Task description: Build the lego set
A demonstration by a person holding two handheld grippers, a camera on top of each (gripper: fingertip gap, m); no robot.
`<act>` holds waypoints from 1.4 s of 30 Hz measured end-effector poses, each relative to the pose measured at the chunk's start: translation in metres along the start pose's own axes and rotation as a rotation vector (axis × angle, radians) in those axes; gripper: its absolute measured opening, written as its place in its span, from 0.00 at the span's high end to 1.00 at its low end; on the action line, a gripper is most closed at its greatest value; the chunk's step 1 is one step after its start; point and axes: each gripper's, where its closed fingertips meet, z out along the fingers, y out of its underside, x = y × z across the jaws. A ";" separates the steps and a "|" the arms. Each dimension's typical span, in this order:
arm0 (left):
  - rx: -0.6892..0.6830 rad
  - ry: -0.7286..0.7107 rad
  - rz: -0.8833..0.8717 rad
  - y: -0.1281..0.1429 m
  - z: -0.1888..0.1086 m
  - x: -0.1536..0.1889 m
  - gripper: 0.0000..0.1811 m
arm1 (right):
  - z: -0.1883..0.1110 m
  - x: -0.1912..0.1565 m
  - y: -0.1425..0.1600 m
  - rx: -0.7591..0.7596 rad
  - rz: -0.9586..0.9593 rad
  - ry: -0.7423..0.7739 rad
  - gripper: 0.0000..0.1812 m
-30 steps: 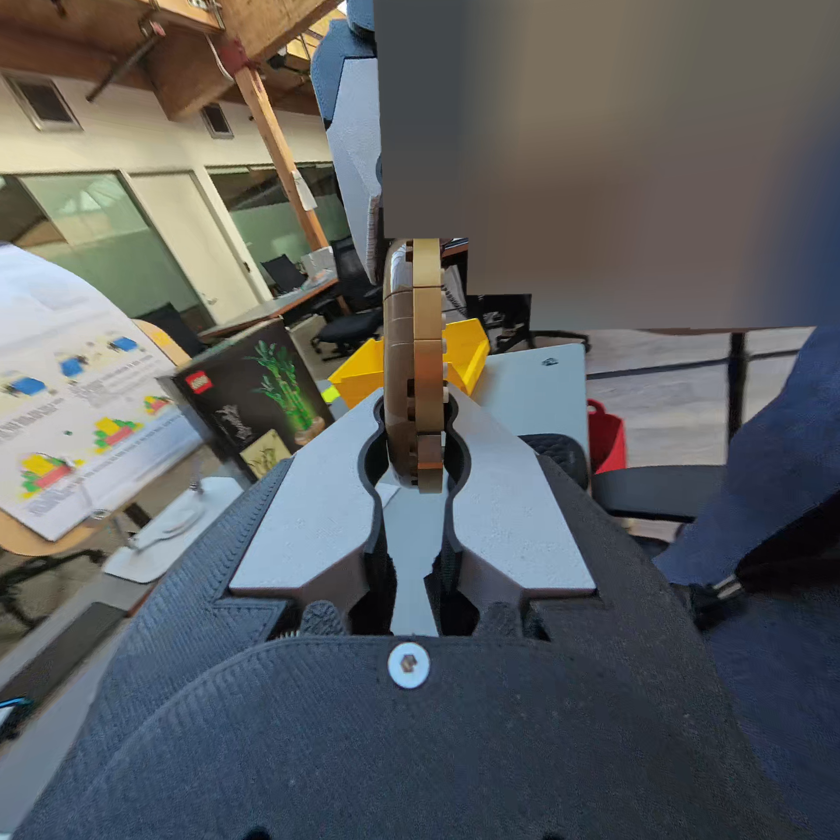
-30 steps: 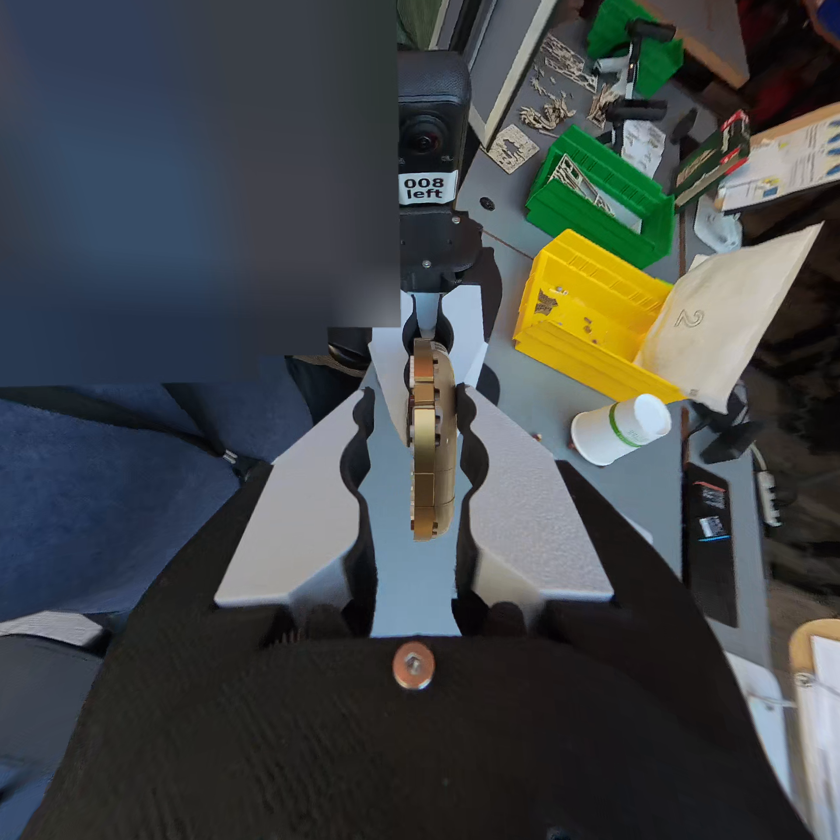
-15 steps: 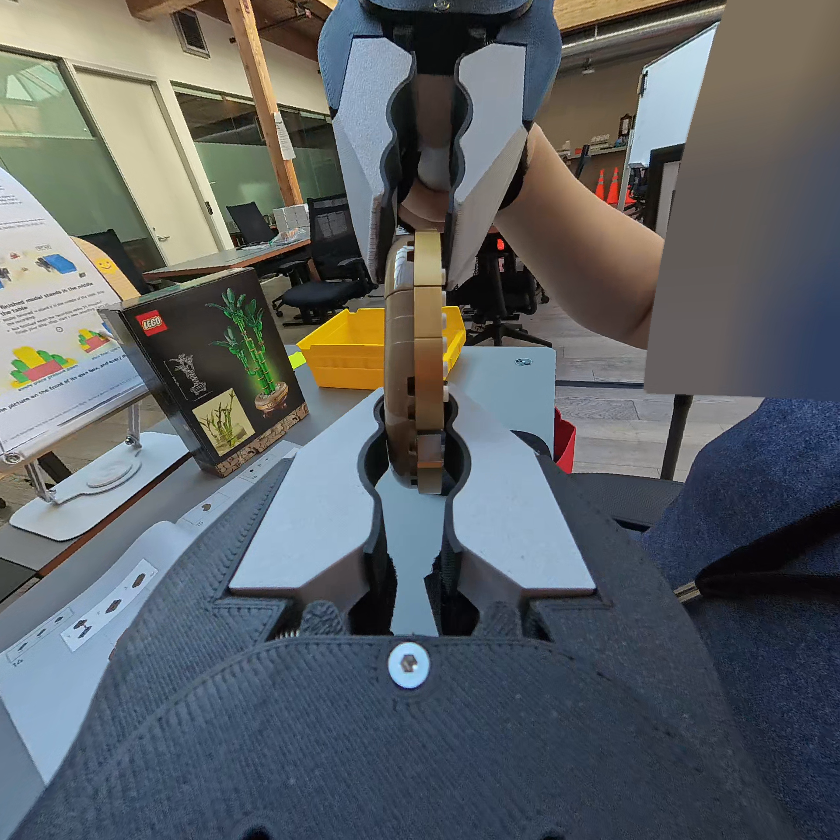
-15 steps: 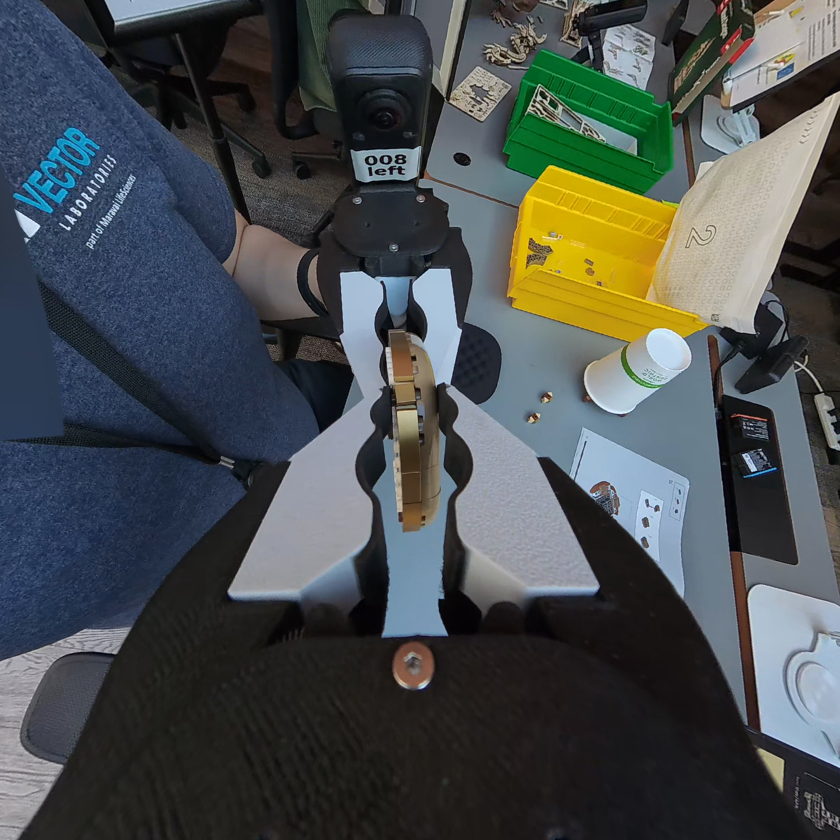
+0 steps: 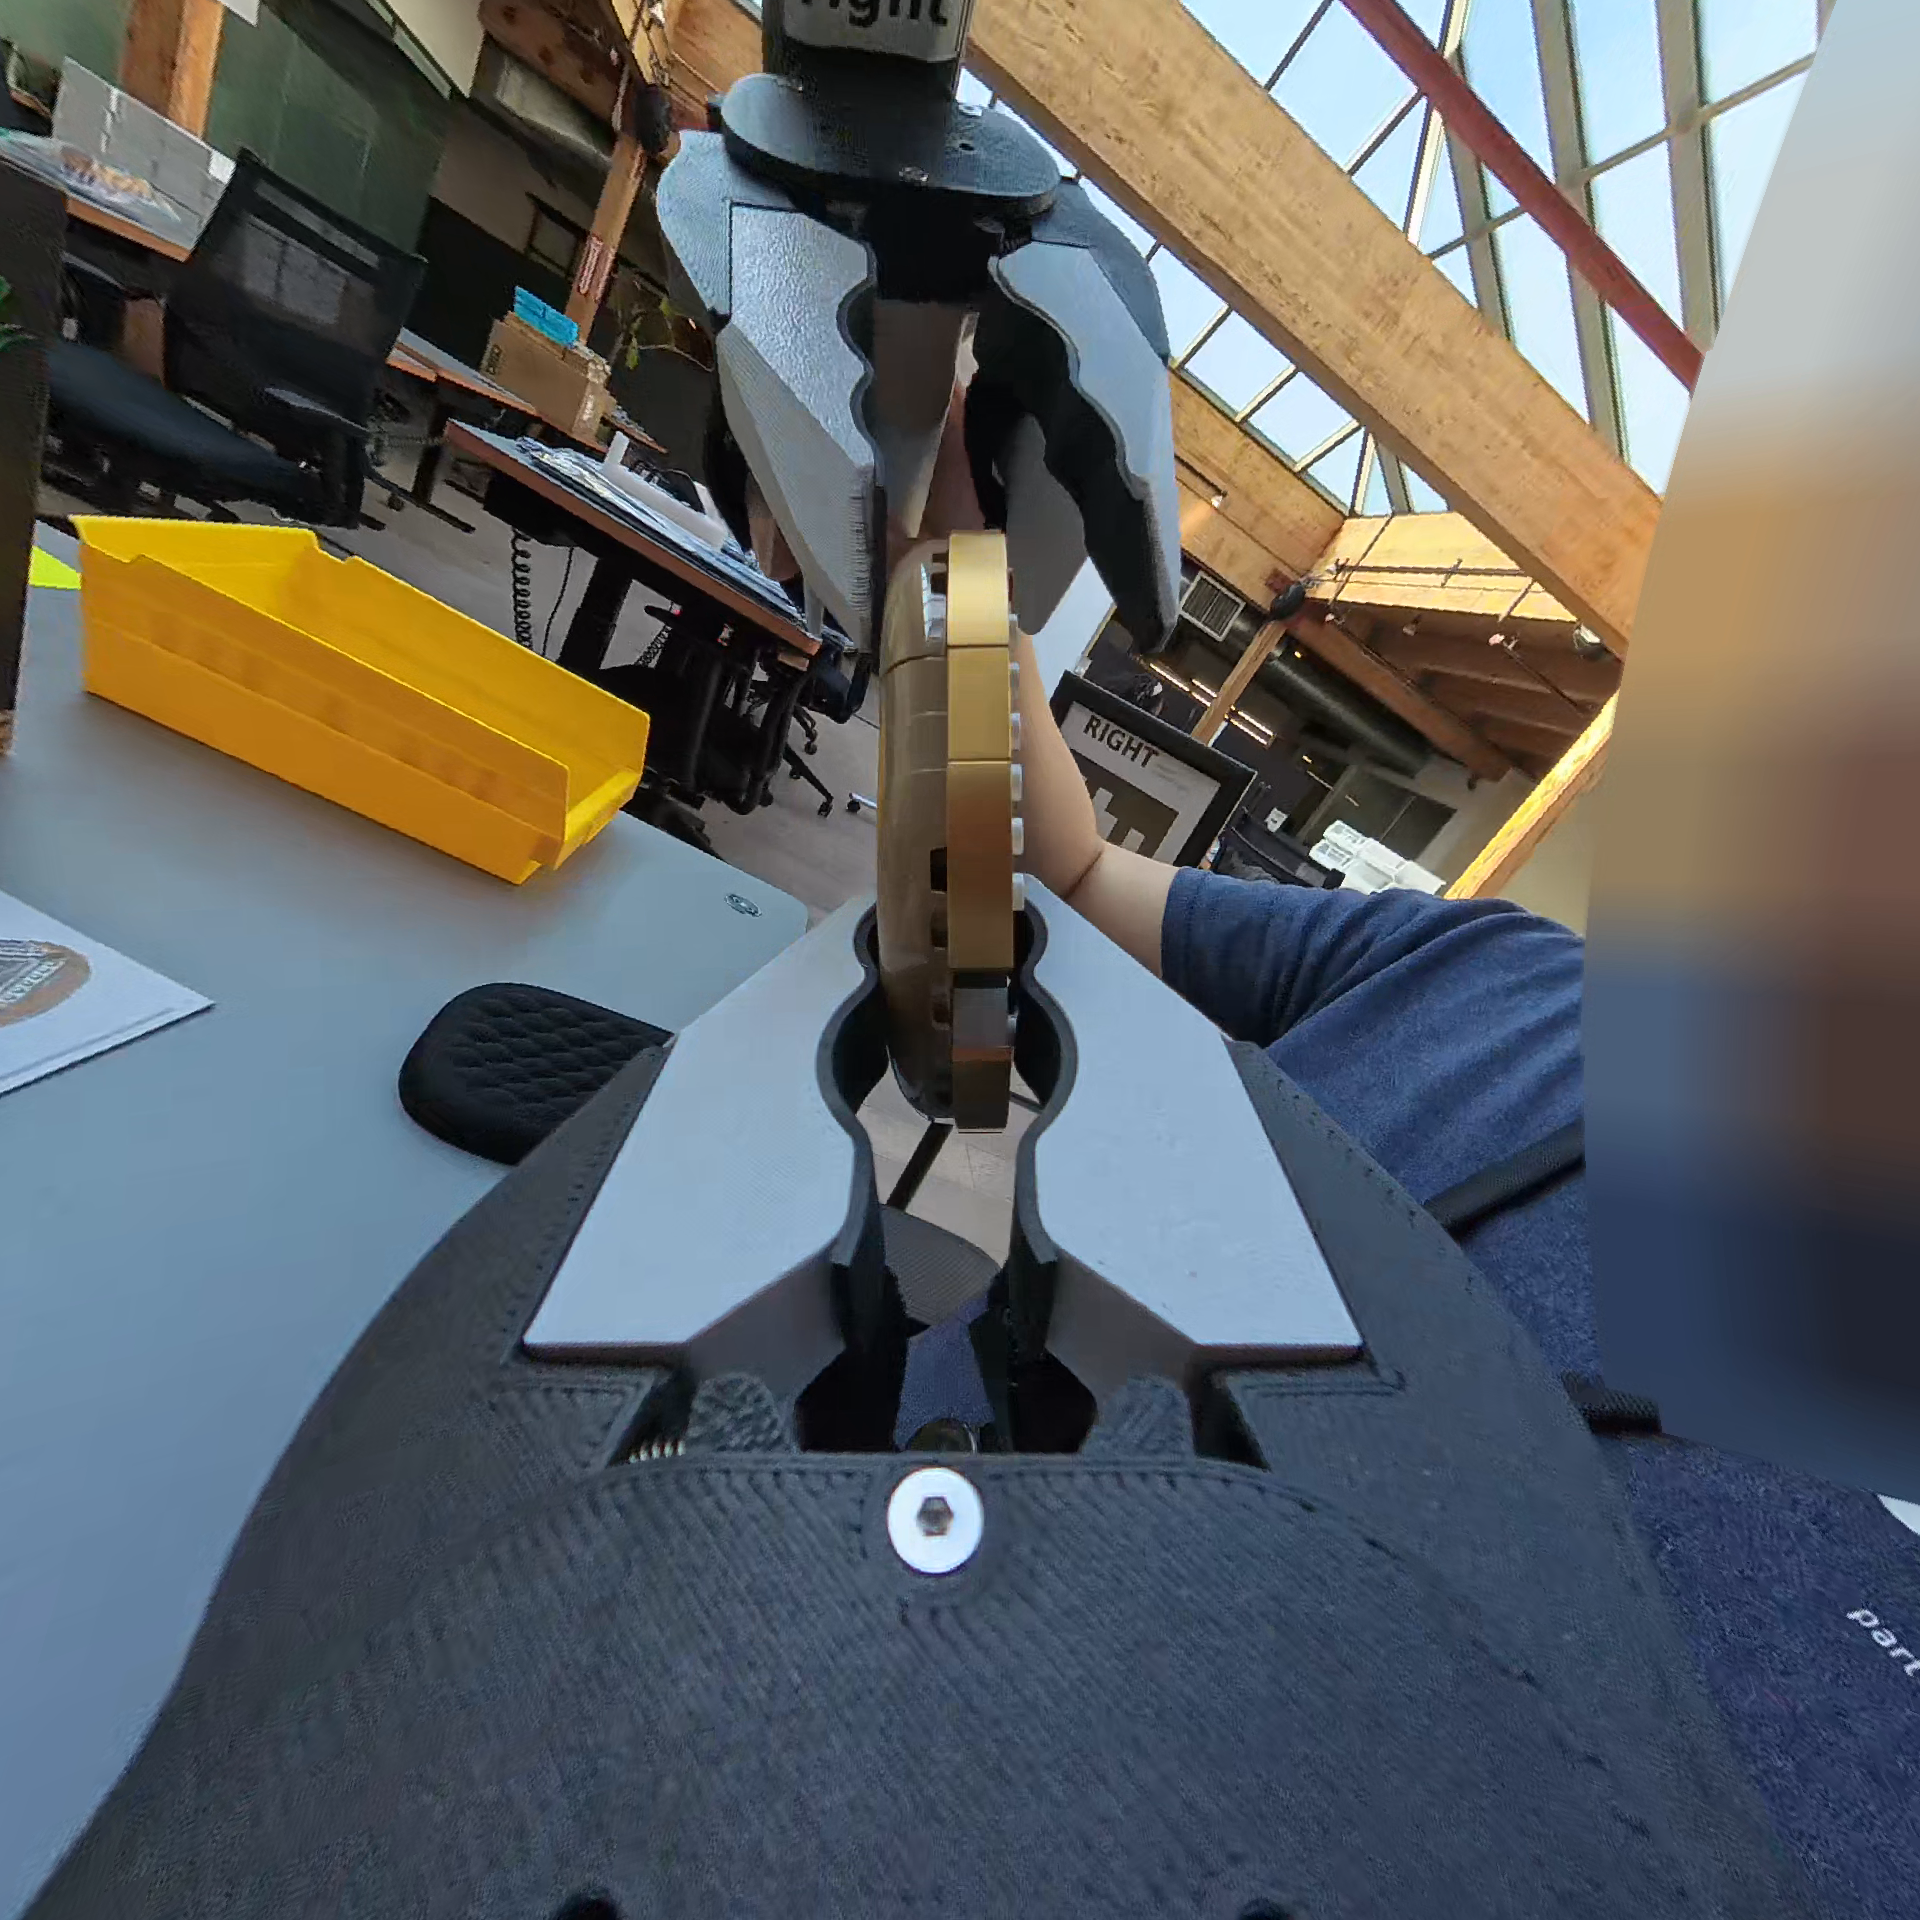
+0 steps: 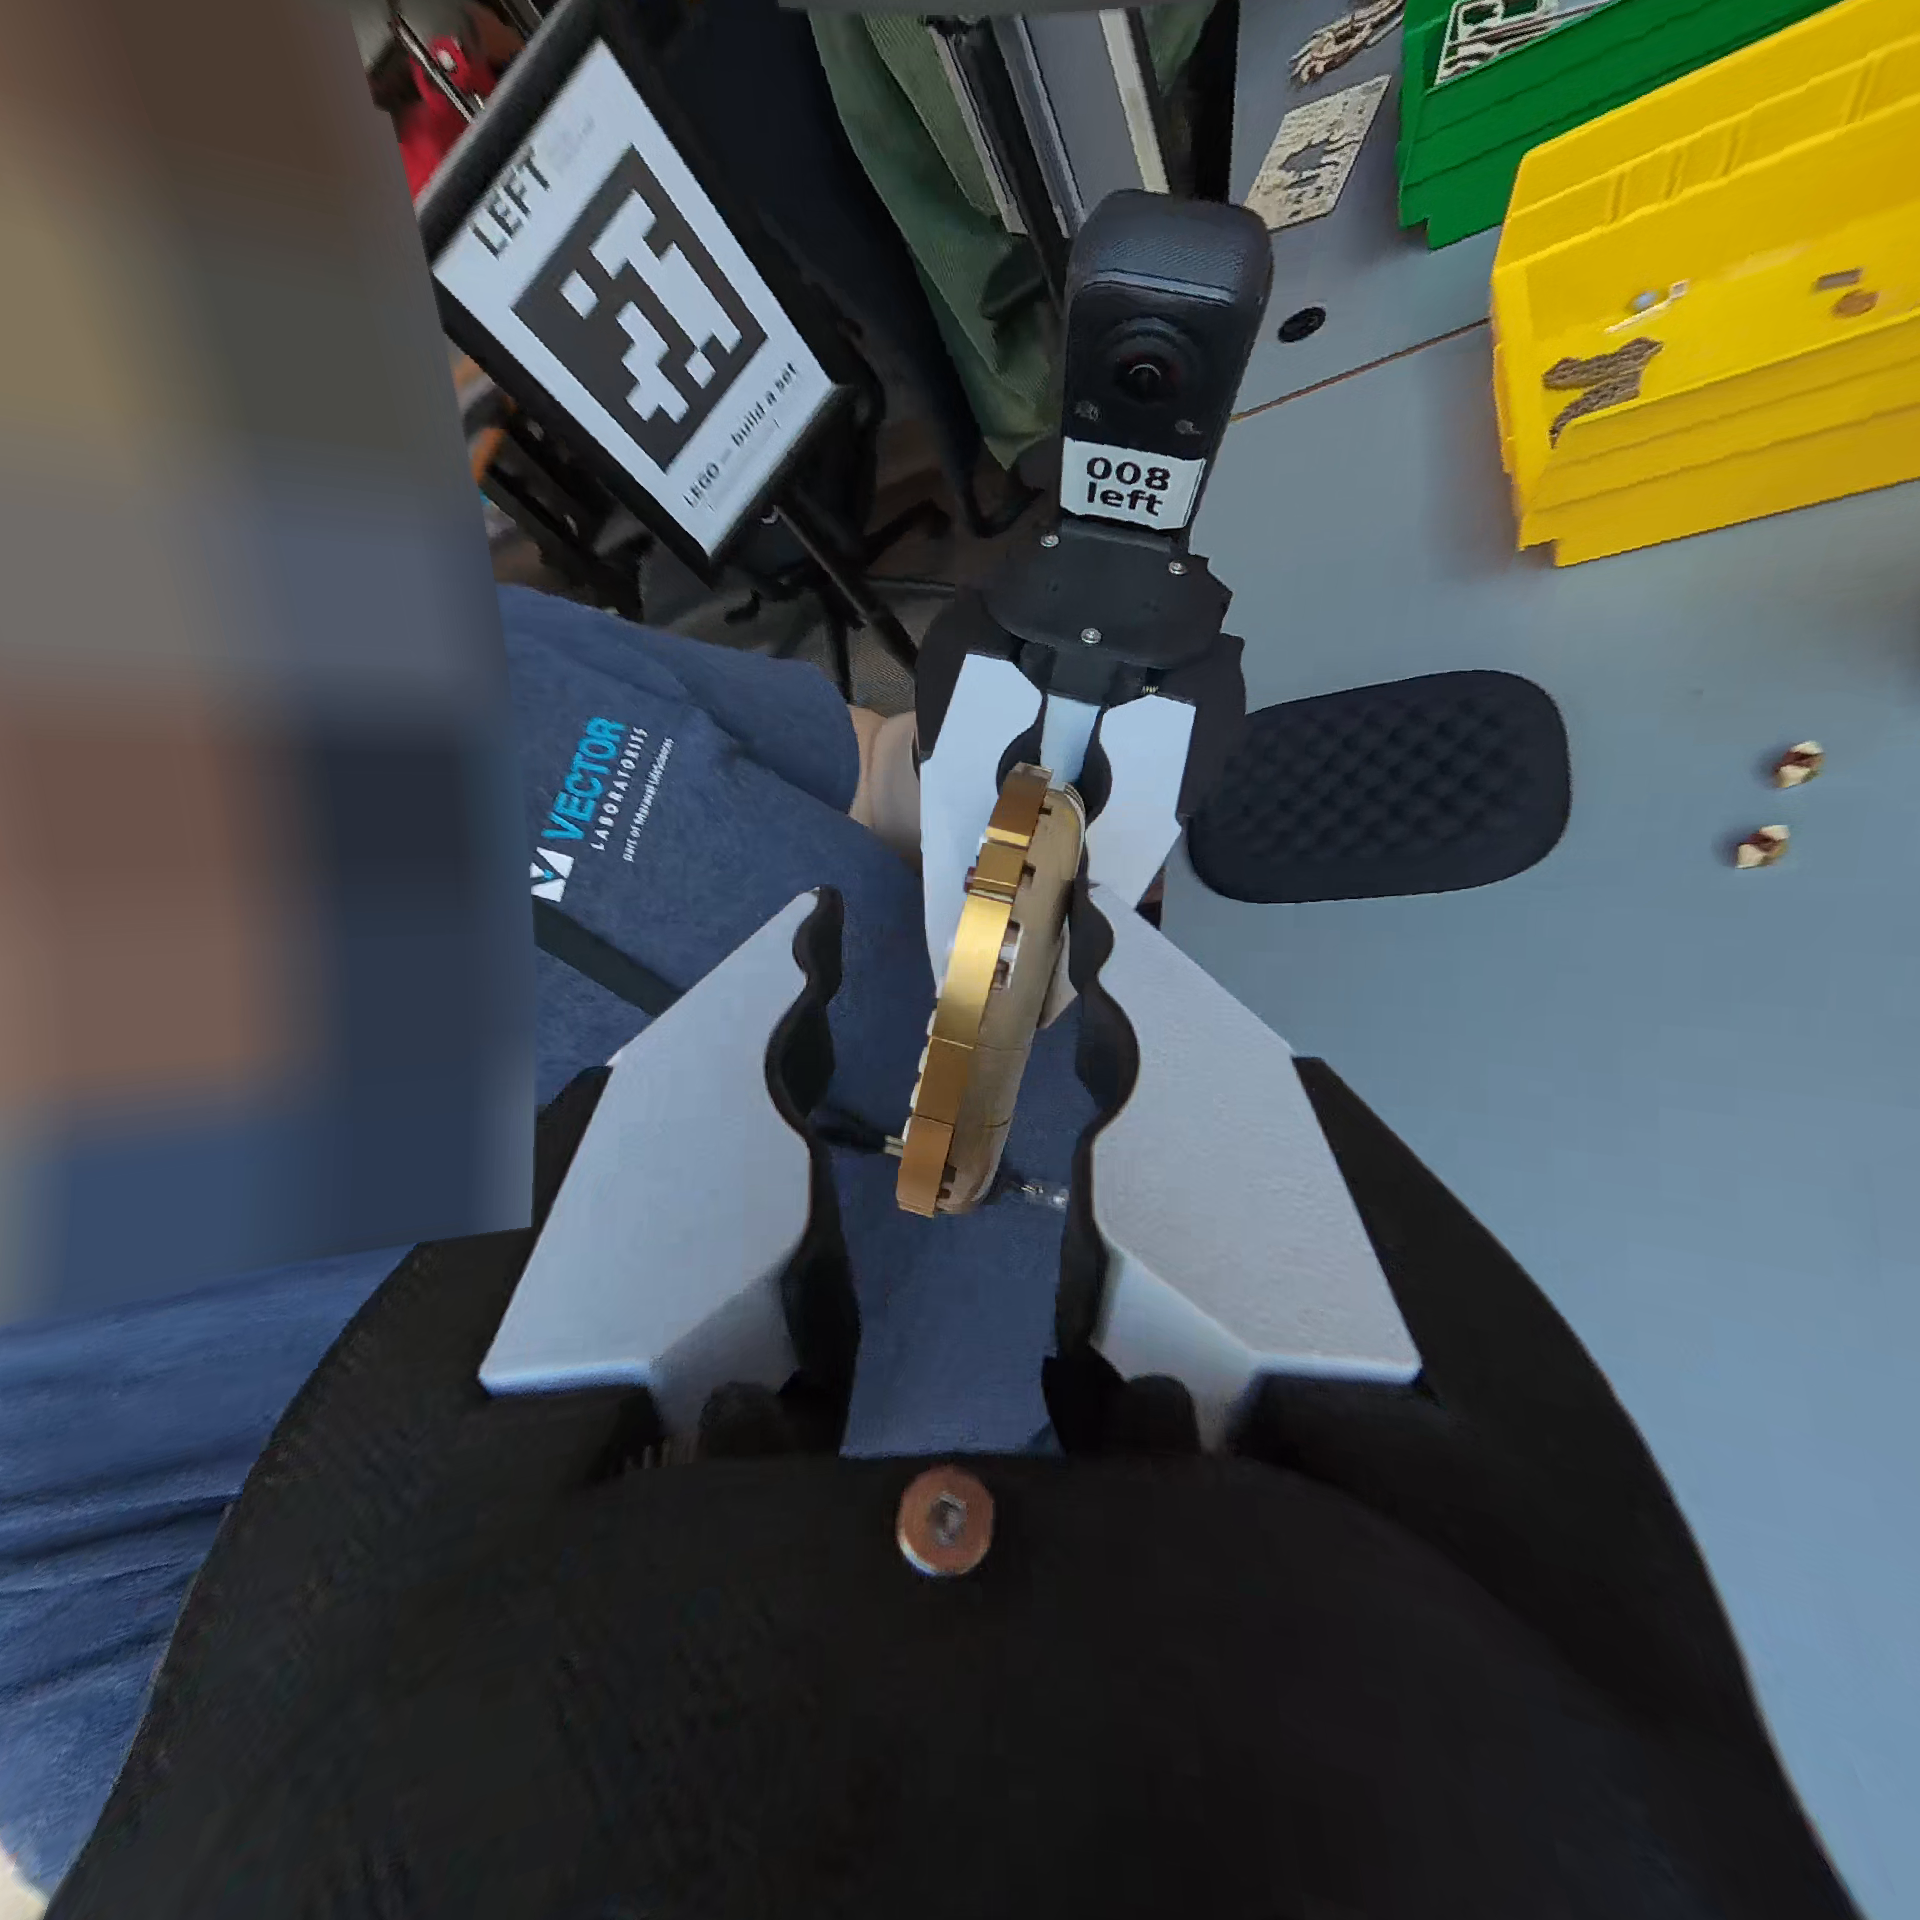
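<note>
A round gold lego assembly (image 5: pixel 945 790) stands on edge, studs facing right. My left gripper (image 5: pixel 948 920) is shut on its lower rim. My right gripper (image 5: pixel 987 613) hangs above it, open, fingers either side of the upper rim. In the right wrist view the assembly (image 6: pixel 987 1029) lies between the fingers of my right gripper (image 6: pixel 956 914). There is a clear gap on the left side and the assembly is close to the right finger. The left gripper (image 6: pixel 1039 873) clamps its far end. The assembly's flat faces are mostly hidden.
A grey table (image 5: pixel 260 935) holds a yellow bin (image 5: pixel 343 675), a black pad (image 5: pixel 520 1060) and a printed sheet (image 5: pixel 62 997). The right wrist view shows the yellow bin (image 6: pixel 1704 343), a green bin (image 6: pixel 1558 114), two small loose pieces (image 6: pixel 1766 842) and the person's blue shirt (image 6: pixel 675 831) beneath. The gap from one gripper's tips to the other's is roughly 5 centimetres.
The right gripper's fingers have spread apart from the gold assembly. The left gripper still holds it. Both grippers have tilted, so the left view now looks up toward the ceiling.
</note>
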 end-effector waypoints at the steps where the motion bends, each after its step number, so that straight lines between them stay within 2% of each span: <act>1: 0.002 -0.013 -0.017 0.000 0.000 -0.003 0.90 | -0.001 0.004 -0.001 0.016 0.041 -0.022 0.77; 7: 0.022 -0.077 -0.090 -0.002 -0.005 -0.021 0.91 | -0.009 0.030 -0.005 0.112 0.166 -0.064 0.78; 11: 0.026 -0.129 -0.098 -0.002 -0.010 -0.032 0.91 | -0.015 0.048 -0.004 0.141 0.165 -0.004 0.75; 22: 0.013 -0.152 -0.105 0.003 -0.010 -0.040 0.91 | -0.024 0.061 -0.003 0.181 0.148 0.053 0.69; 26: 0.009 -0.175 -0.083 0.002 -0.011 -0.042 0.91 | -0.021 0.060 0.000 0.161 0.128 0.048 0.70; 33: 0.009 -0.205 -0.051 0.002 -0.014 -0.046 0.90 | -0.015 0.060 0.002 0.131 0.078 0.070 0.77; 36: -0.001 -0.226 0.036 0.001 -0.015 -0.046 0.91 | -0.013 0.059 0.002 0.110 -0.009 0.122 0.80; 38: -0.012 -0.230 0.143 0.000 -0.015 -0.041 0.91 | -0.010 0.047 0.001 0.097 -0.135 0.113 0.79; 42: -0.076 -0.324 0.506 -0.001 -0.015 -0.030 0.91 | -0.002 0.018 0.002 0.060 -0.425 0.149 0.78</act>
